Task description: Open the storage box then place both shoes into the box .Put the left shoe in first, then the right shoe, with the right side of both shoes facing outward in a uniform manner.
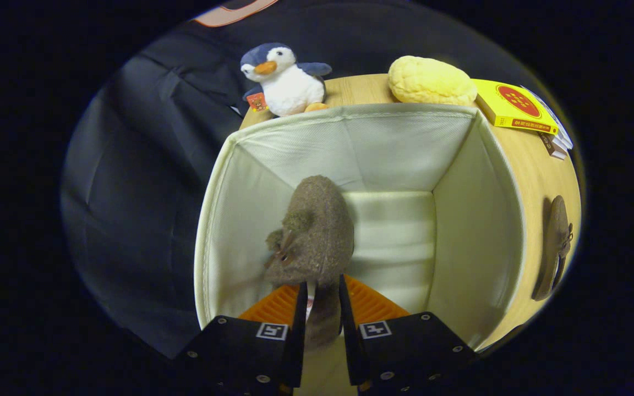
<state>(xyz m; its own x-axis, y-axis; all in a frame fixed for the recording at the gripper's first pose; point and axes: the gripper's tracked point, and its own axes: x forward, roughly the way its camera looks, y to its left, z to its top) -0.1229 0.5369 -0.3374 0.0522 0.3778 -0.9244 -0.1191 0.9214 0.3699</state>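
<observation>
A brown felt shoe (312, 231) with a small bow hangs toe-forward inside the open cream fabric storage box (394, 148). My gripper (321, 294) is shut on the shoe's heel end, both fingers pressing its sides. The shoe sits toward the box's left wall, above the pale bottom. The second brown shoe (556, 247) lies on the wooden table (537, 181) to the right, outside the box's right wall.
Beyond the box's far rim sit a plush penguin (284, 80), a yellow bun-shaped toy (431, 81) and a yellow book (514, 105) on a small stack. Dark cloth hangs to the left of the table.
</observation>
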